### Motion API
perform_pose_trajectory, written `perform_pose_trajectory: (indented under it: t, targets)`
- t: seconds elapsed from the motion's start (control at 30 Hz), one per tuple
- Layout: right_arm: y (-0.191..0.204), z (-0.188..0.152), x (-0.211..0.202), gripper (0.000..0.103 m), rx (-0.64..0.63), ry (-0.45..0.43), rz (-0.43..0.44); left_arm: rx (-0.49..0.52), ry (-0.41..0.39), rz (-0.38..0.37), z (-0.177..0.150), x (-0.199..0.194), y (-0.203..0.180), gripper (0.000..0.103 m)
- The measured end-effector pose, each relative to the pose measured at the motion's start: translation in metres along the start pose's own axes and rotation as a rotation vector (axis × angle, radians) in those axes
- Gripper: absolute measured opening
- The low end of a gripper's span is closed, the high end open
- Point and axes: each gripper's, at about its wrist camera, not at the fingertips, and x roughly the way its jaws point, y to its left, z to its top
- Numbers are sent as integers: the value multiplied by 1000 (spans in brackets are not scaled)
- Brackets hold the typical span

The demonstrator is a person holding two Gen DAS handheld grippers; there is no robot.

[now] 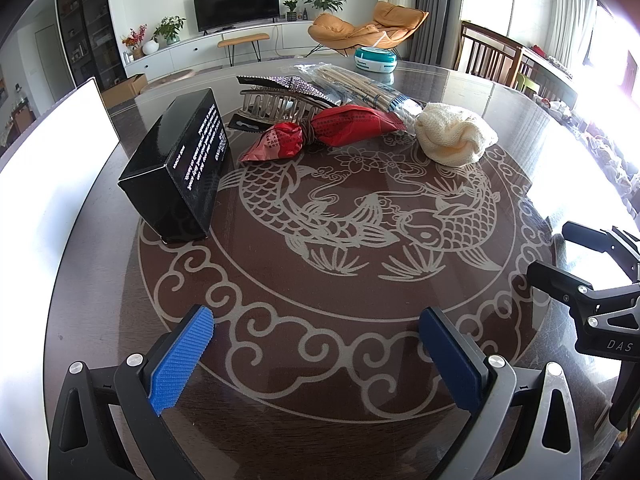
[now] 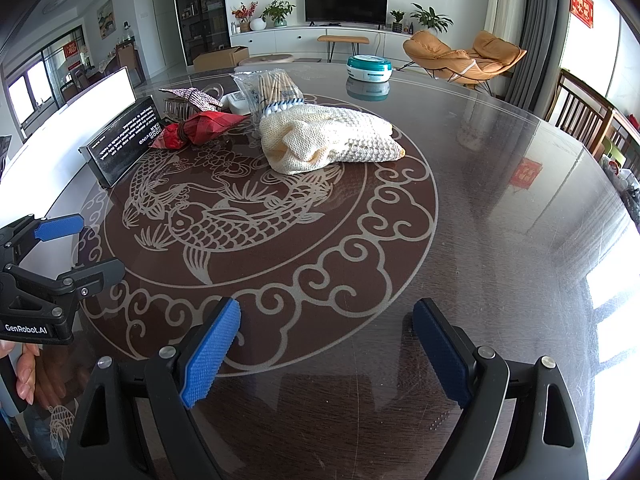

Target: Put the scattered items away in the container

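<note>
The left claw [image 1: 316,344] stands wide open and holds nothing, hovering low over the near part of the surface [image 1: 360,360]; the right claw [image 2: 326,344] is equally spread and empty, just beside it on the right. Ahead of both, toward the far-left part of the surface, the scattered items lie bunched together: a black box [image 1: 180,168] on its side at the left, a red wrapper [image 1: 320,132] tied in the middle, a rhinestone hair clip [image 1: 280,96] behind it, a bag of wooden sticks [image 1: 360,84] leaning across the back, and a cream knitted cloth [image 1: 452,136] at the right end. A white container wall [image 1: 52,184] appears to stand at the left edge, just beyond the box, though its opening is out of view. The step in hand looks like the first reach. The box seems best for the left claw: approach with the pads across its narrow faces, closing squarely so it does not twist. The right claw should probably take the cloth by its bunched top, lifting clear of the stick bag that touches it.
</note>
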Motion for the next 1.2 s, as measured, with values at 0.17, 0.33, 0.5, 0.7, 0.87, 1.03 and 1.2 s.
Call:
perform_pose_trajectory:
  t: [0.17,0.33,0.5,0.7,0.87,1.03,1.2]
  targets:
    - [0,0,0,89,0,0,0,0,0,0,0,0,0,103]
    - [0,0,0,89,0,0,0,-1,0,-1,0,0,0,103]
    - [0,0,0,89,0,0,0,0,0,0,0,0,0,103]
    - [0,0,0,89,0,0,0,0,0,0,0,0,0,103]
    - [0,0,0,89,0,0,0,0,0,0,0,0,0,103]
    - [0,0,0,89,0,0,0,0,0,0,-1,0,0,103]
    - [0,0,0,89,0,0,0,-16,3,14,-3,-3,6,103]
